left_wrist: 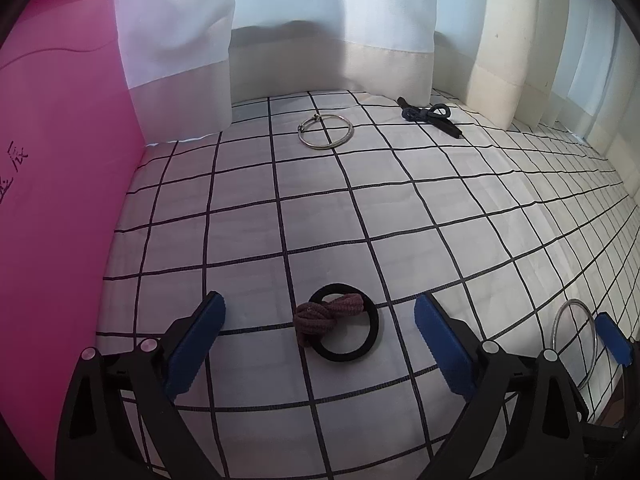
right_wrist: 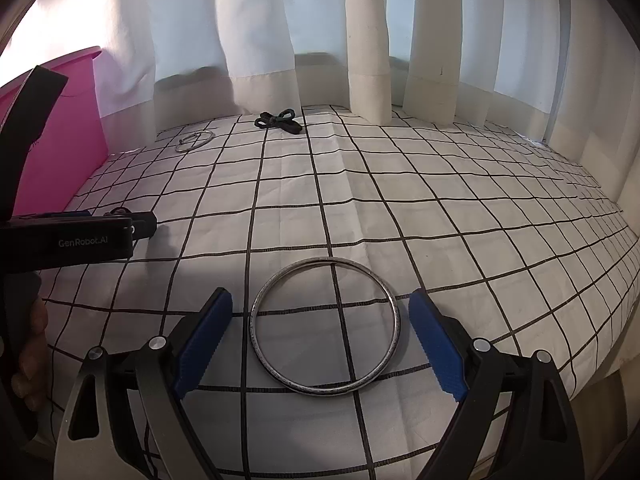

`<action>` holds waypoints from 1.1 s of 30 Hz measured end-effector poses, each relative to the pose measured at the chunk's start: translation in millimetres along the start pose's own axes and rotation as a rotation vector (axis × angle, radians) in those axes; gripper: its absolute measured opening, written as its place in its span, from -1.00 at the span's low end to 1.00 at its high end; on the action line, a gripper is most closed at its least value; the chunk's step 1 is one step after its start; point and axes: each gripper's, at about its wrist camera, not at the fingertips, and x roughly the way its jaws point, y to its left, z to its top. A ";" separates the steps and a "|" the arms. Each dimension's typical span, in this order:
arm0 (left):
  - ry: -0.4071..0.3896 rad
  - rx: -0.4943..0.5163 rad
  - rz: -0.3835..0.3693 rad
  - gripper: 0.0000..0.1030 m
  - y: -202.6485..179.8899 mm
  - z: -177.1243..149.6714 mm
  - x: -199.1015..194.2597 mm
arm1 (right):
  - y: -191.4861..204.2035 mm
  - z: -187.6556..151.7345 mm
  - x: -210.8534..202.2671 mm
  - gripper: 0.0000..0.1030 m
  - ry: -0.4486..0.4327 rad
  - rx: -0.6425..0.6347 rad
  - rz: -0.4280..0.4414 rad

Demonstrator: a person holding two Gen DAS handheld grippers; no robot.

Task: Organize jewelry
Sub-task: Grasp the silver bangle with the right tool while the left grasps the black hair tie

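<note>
The left gripper [left_wrist: 320, 344] had its jaws spread wide around a black elastic hair tie with a brown knotted band [left_wrist: 336, 322], which lay between them untouched on the white black-gridded cloth [left_wrist: 248, 208]. The right gripper [right_wrist: 320, 344] likewise stood with jaws parted, a plain round silver metal bangle [right_wrist: 325, 326] flat between them.

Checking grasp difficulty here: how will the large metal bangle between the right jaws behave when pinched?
The metal bangle looks rigid, so it probably won't flex. Its thin, smooth rim lies flat on the checked cloth, so it may slip. Lifted on edge, it could roll.
</note>
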 end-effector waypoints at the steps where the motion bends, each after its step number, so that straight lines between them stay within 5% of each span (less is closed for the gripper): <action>1: -0.006 0.005 -0.002 0.70 -1.1 -1.4 -2.0 | 0.4 0.3 0.3 0.65 0.002 -0.002 0.004; 8: -0.046 0.057 -0.026 0.19 -11.4 -6.0 -9.5 | 0.3 -1.1 -1.4 0.60 -0.009 -0.010 0.023; 11: -0.062 0.091 -0.041 -0.21 -17.7 -7.9 -12.7 | 1.7 -2.3 -4.8 0.38 -0.015 -0.018 0.029; 14: -0.076 0.125 -0.039 -0.59 -26.4 -11.1 -16.1 | 1.2 -2.0 -5.4 0.38 -0.013 -0.020 0.037; 33: -0.108 0.066 -0.051 -0.63 -22.8 -16.8 -36.7 | -11.2 -1.2 -15.2 0.37 -0.041 0.002 0.067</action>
